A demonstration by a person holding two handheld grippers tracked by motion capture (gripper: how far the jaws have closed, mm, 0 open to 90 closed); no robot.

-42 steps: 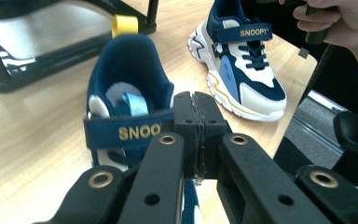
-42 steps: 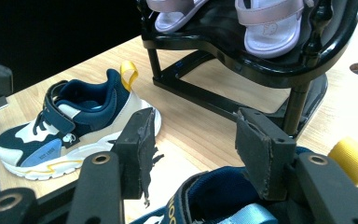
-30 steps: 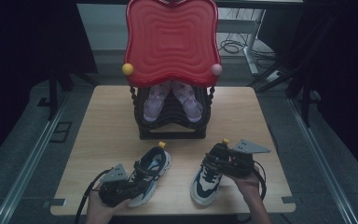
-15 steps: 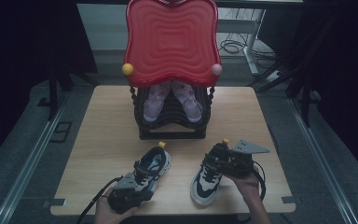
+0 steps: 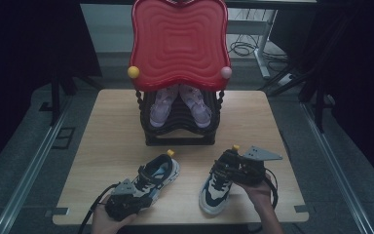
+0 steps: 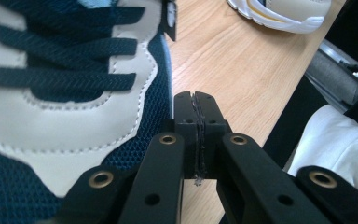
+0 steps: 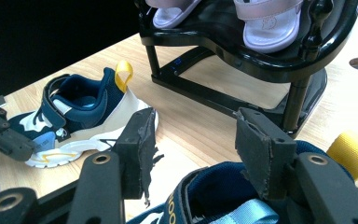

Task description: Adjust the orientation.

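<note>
Two navy and cream sneakers lie on the wooden table (image 5: pixel 117 126). The left sneaker (image 5: pixel 158 176) (image 6: pixel 70 93) has my left gripper (image 5: pixel 134 197) (image 6: pixel 196 109) by its toe. That gripper's jaws are shut together with nothing between them, over bare wood just beside the shoe's mesh side. My right gripper (image 5: pixel 226 163) (image 7: pixel 200 144) hovers at the heel opening of the right sneaker (image 5: pixel 216 187) (image 7: pixel 223 200). Its jaws stand open astride the collar, and its pads (image 7: pixel 140 140) do not press on it. The shoe's yellow heel tab (image 7: pixel 349 149) shows at the right.
A black shoe rack (image 5: pixel 180 131) (image 7: pixel 261 51) with a red wavy panel (image 5: pixel 179 44) stands at the table's back middle, holding two pink sandals (image 5: pixel 163 105) (image 7: pixel 265 23). The near table edge and a person's white clothing (image 6: pixel 335 140) lie close to the left gripper.
My left gripper has sunk a little toward the table at the left sneaker's toe. The right gripper and both sneakers have stayed in place.
</note>
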